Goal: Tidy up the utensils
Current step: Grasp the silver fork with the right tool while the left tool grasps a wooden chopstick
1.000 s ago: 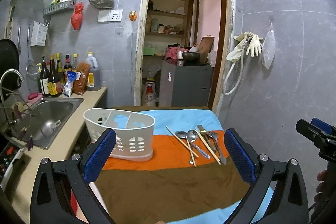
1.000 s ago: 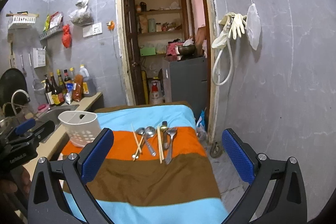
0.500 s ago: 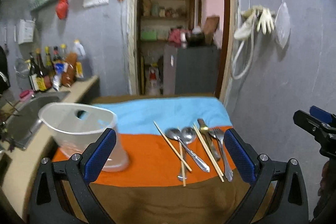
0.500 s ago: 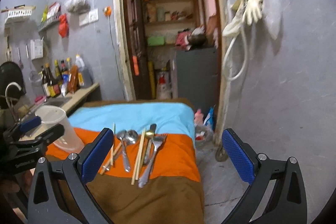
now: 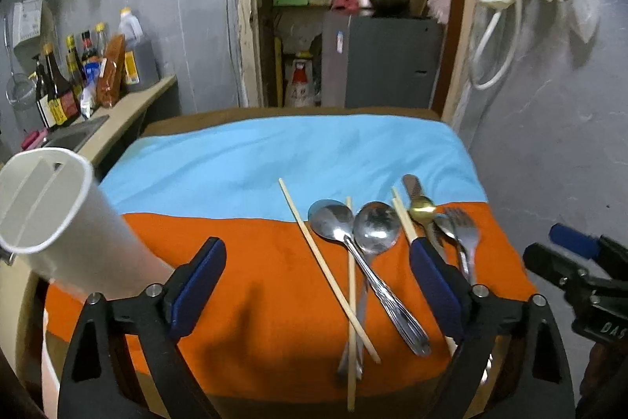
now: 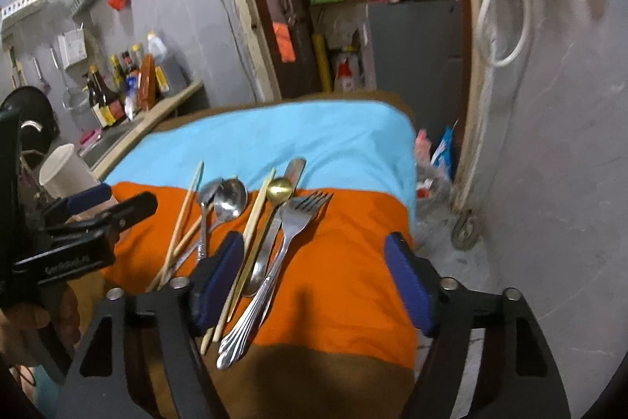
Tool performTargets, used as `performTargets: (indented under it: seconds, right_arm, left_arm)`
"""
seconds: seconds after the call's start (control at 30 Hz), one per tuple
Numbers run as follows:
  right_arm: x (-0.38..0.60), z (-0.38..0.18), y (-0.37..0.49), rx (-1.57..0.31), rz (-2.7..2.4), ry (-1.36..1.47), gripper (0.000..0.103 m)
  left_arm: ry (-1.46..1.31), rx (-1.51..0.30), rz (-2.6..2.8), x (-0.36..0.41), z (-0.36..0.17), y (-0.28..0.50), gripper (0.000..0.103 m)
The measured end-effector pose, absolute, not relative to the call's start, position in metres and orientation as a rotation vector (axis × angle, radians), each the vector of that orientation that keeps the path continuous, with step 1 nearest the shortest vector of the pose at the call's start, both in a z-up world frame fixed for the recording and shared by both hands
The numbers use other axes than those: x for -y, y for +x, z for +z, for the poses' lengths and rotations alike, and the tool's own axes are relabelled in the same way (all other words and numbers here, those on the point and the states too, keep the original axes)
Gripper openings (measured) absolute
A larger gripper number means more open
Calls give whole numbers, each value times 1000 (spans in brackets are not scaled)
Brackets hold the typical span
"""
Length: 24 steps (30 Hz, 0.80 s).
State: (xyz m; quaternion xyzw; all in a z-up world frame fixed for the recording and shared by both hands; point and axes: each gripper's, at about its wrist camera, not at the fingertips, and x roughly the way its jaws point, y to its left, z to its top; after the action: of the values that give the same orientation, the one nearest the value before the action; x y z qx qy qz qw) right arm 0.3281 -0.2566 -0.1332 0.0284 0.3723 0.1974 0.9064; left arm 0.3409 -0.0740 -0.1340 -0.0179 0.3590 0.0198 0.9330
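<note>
A table covered with a striped cloth (image 5: 251, 262) is carrying chopsticks (image 5: 325, 262), spoons (image 5: 373, 254) and a fork (image 6: 282, 242) at centre frame, a white holder (image 5: 59, 222) standing at left.

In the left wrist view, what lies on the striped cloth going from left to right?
White utensil holder → lone chopstick → two steel spoons → gold-bowled spoon → fork. The other chopsticks cross the spoons, so their place is unclear.
</note>
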Motion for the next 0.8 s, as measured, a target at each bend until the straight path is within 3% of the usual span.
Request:
performTargets:
  seconds: [0.07,0.2,0.5,0.63,0.8]
  right_arm:
    - [255,-141,337,-786,421,75,53]
    - [254,-153,354,-823,457,121,51]
    - [243,-168,377,-890,484,141,44]
    - [240,-172,377,-918,491,138,35]
    - [243,-175,376,-928,502,144,20]
  left_arm:
    - [-50,-755,47,71,-141,349,87]
    - [-69,-799,49,66,-152,363,82]
    - [-134,-908,34,48,-169,379,41]
    - [-164,-948,2,43,-174,383,25]
    - [-188,-986,-60,38,-177,390,17]
